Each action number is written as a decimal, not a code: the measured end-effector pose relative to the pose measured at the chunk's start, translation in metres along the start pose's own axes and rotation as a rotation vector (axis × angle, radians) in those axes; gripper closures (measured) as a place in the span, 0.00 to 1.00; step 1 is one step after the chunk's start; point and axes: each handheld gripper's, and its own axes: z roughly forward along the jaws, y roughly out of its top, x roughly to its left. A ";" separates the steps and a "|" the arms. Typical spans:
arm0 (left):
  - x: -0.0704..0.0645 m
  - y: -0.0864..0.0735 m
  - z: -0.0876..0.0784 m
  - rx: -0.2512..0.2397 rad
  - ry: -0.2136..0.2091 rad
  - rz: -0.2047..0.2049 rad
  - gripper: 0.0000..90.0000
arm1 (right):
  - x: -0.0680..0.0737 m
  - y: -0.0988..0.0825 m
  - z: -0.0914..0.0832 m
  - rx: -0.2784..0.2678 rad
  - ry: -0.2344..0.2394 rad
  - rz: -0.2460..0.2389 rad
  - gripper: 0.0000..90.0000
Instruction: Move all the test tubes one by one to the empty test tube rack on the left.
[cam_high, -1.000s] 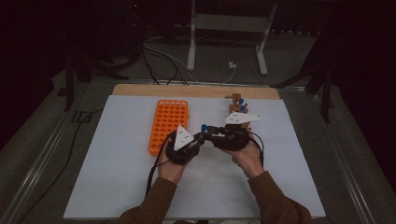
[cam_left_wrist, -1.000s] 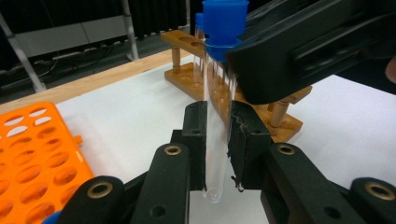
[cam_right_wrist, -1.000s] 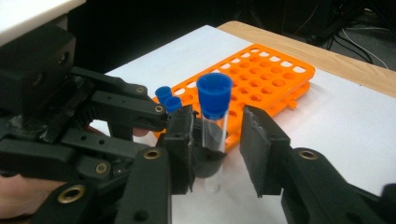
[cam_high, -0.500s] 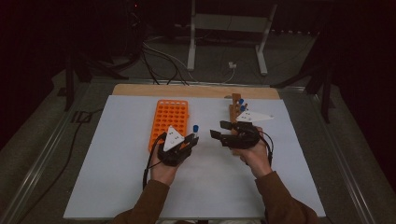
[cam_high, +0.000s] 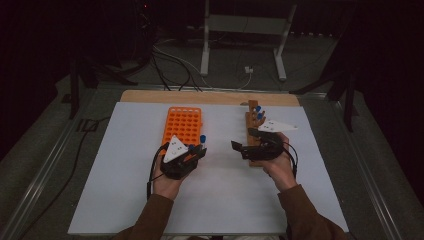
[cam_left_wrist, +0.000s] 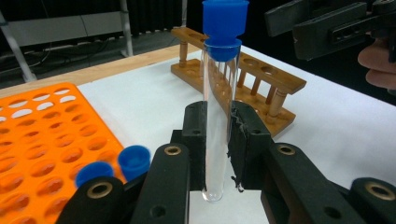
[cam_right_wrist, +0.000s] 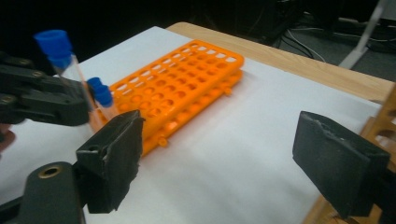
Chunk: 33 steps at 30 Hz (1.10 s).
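The left hand-held gripper (cam_left_wrist: 217, 140) clamped a blue-capped tube (cam_left_wrist: 219, 102) upright near the orange rack (cam_high: 182, 125); the right hand-held gripper (cam_right_wrist: 233, 158), jaws just opening, held nothing.

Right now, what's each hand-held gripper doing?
Left hand-held gripper: shut on the blue-capped test tube, holding it upright.
Right hand-held gripper: open, nothing between its jaws; they have just been opening.

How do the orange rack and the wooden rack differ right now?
The orange rack is a flat plastic grid of many small holes; the wooden rack is a narrow strip with a single row of holes on turned posts. The orange rack lies by the left gripper, the wooden rack by the right gripper. Both rest on the white table and hold blue-capped tubes.
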 end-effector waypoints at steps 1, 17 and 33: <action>0.001 0.000 -0.001 0.000 -0.002 0.002 0.87 | -0.001 -0.001 -0.001 -0.001 -0.004 0.002 0.17; 0.011 0.005 -0.015 -0.016 -0.020 0.001 0.87 | -0.021 -0.019 -0.021 -0.025 -0.072 0.034 0.05; 0.020 0.007 -0.030 -0.028 -0.021 -0.001 0.87 | -0.035 -0.029 -0.040 -0.040 -0.129 0.062 0.00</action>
